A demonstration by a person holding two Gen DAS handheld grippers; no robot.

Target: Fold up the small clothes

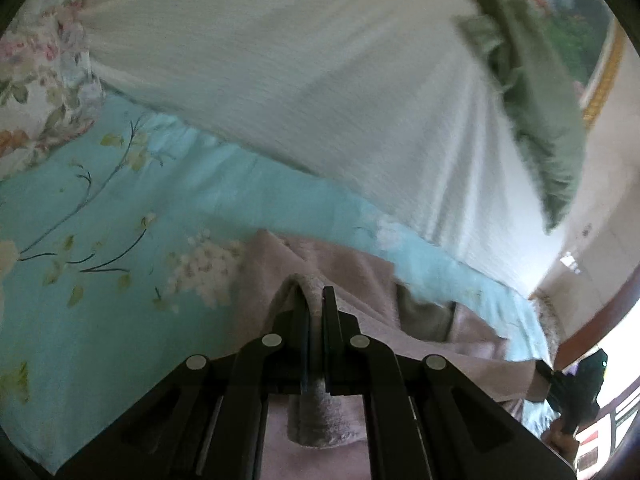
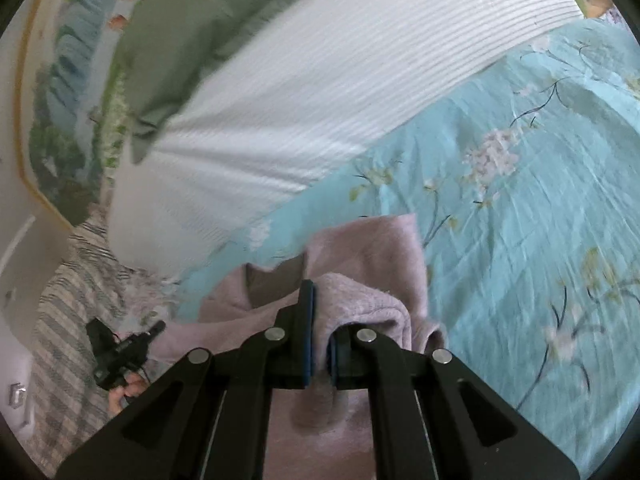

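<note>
Fuzzy matt knit garment (image 2: 360, 292); smooth printed cotton sheet (image 2: 520, 220); ribbed white cloth (image 1: 280, 80).

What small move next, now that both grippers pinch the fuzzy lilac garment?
Probably carry both pinched edges forward together and lay them down flat. The left gripper and right gripper each clamp a bunched fold of the fuzzy lilac garment, lifted over the turquoise floral bedsheet.

Both the left gripper (image 1: 314, 300) and right gripper (image 2: 320, 312) are matte black, with round silver screws on angular linkages; the right's pads look blue-edged.
</note>
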